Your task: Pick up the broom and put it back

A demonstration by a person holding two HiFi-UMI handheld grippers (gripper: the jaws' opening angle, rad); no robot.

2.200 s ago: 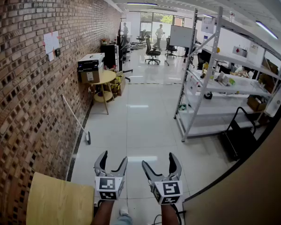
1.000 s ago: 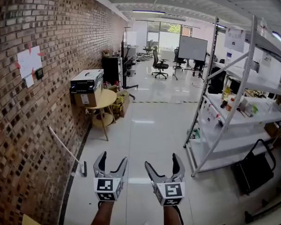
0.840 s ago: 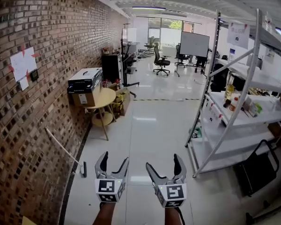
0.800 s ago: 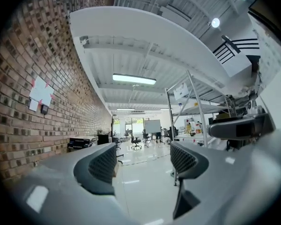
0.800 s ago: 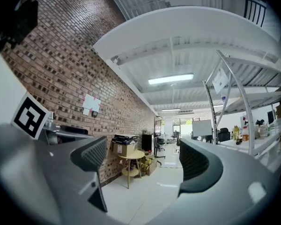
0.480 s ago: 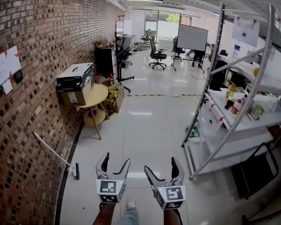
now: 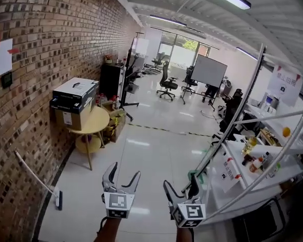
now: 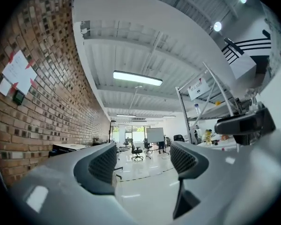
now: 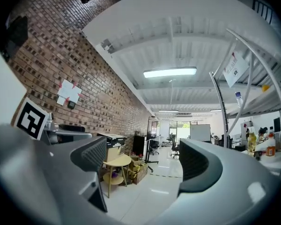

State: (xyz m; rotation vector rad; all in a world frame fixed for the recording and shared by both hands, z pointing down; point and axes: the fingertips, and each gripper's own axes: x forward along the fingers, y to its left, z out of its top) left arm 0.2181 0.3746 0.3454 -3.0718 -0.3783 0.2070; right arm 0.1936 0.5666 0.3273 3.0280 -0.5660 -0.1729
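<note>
- My left gripper point(image 7: 123, 172), grey plastic with a square-marker cube, is held low over the glossy white tile floor point(image 7: 151, 150). Its two ribbed, curved fingers are spread apart with only air between them.
- My right gripper point(image 7: 181, 182), of the same grey plastic build, sits just beside it. Its fingers are likewise parted and hold nothing.
- The broom with the thin pale straight handle and small dark head point(image 7: 36, 173) stands at the floor's left edge. Its handle slants up against the rough red brick wall point(image 7: 40, 59) and its head rests on the tiles by the dark skirting. It is well apart from both grippers, to the left of the left one.
- Further along that wall stands a round yellow wooden table point(image 7: 91, 123) carrying stacked cardboard boxes point(image 7: 73, 97).
- White metal shelving with slanted tubular posts point(image 7: 242, 120) lines the floor's right edge.
</note>
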